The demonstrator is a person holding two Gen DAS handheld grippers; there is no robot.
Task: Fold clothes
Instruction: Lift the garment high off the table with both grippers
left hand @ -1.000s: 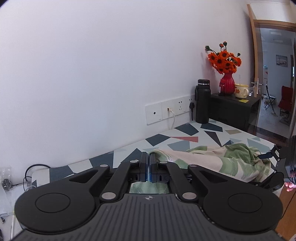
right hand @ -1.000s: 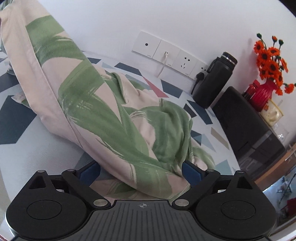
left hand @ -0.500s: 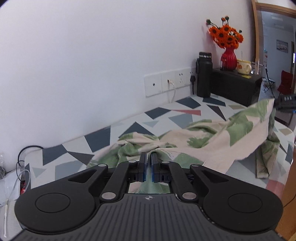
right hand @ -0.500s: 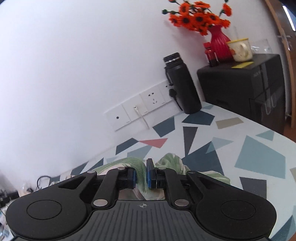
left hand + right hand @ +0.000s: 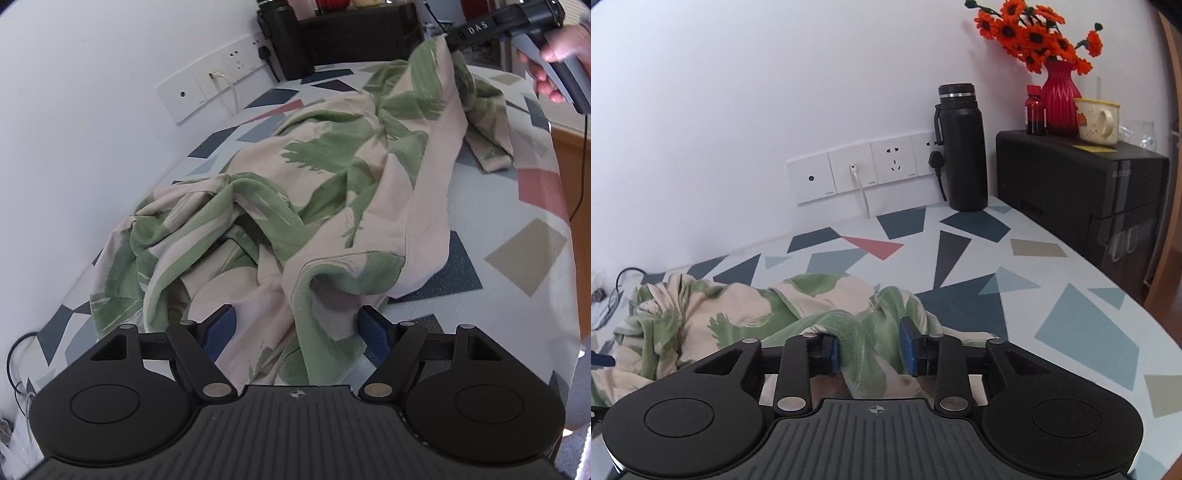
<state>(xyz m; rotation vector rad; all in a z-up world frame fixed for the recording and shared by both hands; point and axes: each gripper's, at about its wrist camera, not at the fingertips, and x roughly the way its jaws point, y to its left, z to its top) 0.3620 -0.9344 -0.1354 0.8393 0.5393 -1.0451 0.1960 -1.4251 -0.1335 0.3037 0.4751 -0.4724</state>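
A cream garment with green leaf print [image 5: 332,177] lies crumpled across the patterned table [image 5: 524,243]. My left gripper [image 5: 295,328] sits low over its near end. Its jaws are opening wide, and a fold of cloth lies loose between the blue pads [image 5: 219,326]. At the far right end, my right gripper [image 5: 448,38], held by a hand [image 5: 561,48], keeps a corner of the garment raised. In the right wrist view the right gripper [image 5: 871,347] is opening, with a bunch of the garment [image 5: 720,314] slack between its pads [image 5: 908,345].
Against the wall stand a black bottle [image 5: 962,147] and a black box [image 5: 1078,177] carrying a red vase of orange flowers [image 5: 1060,99], a small bottle and a mug [image 5: 1095,120]. Wall sockets [image 5: 857,171] hold plugged cables. The table edge [image 5: 1145,321] curves away on the right.
The left gripper dropped to the table and went from shut on the cloth to wide open. The right gripper closed on the garment, lifted a corner, and its jaws have now parted.
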